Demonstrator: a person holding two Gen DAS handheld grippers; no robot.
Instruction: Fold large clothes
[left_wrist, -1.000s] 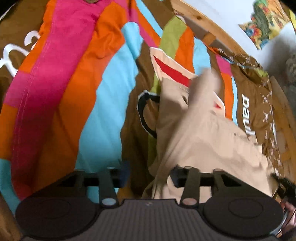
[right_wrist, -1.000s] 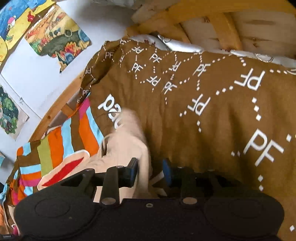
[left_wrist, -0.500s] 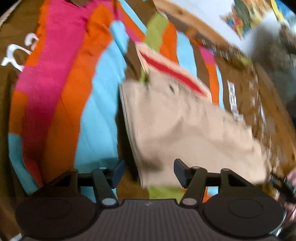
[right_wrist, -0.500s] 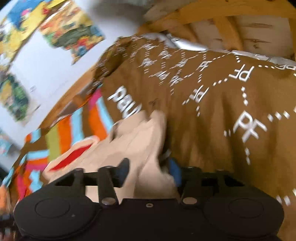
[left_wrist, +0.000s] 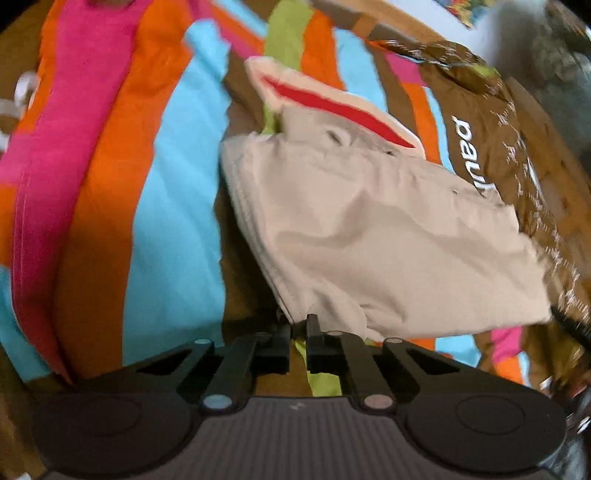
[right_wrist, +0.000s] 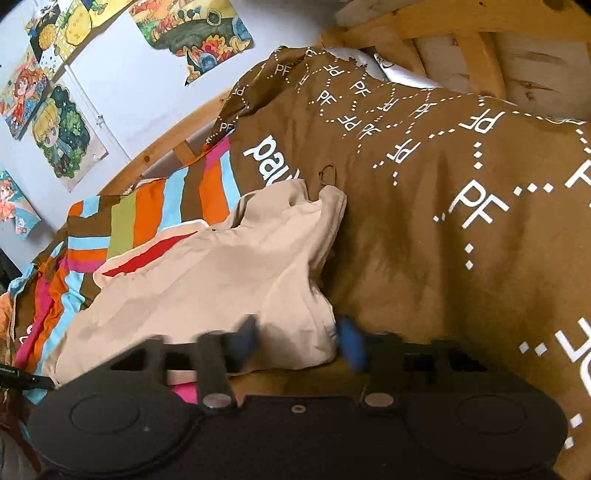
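Item: beige garment (left_wrist: 388, 236), large, lying on the bed over a striped duvet (left_wrist: 159, 184) and partly against a brown "PF" blanket (right_wrist: 461, 221).

Position: spread but rumpled, one hemmed edge running down toward the left tongs (left_wrist: 298, 334); opposite end bunched in front of the right tongs (right_wrist: 295, 338). A red-and-cream patch (left_wrist: 332, 107) shows at the far end; cannot tell whether it is part of the garment or printed on the duvet.

Handling (est.): thin woven cloth, light, soft, no stiffness. Sags and creases wherever unsupported, so needs two holds well apart to stay flat. Not slippery-looking, not fragile. Best holds prob. the stitched hem and corners, where layers are thicker and less likely to slip out.

Left tongs: drawn nearly together, pinching the garment's near hem corner.

Right tongs: blue pads (right_wrist: 352, 345) apart, fabric sitting between them, not clamped. Blurred.

Hard to make out:
- Garment type (shirt vs. shorts) unclear; small buttonhole-like marks only.
- Near edge under both tongs' bodies hidden.
- How many layers are already folded: cannot tell.
- Left view smeared at right rim; bed frame (right_wrist: 155, 147) and wall pictures (right_wrist: 199, 40) only in right view.
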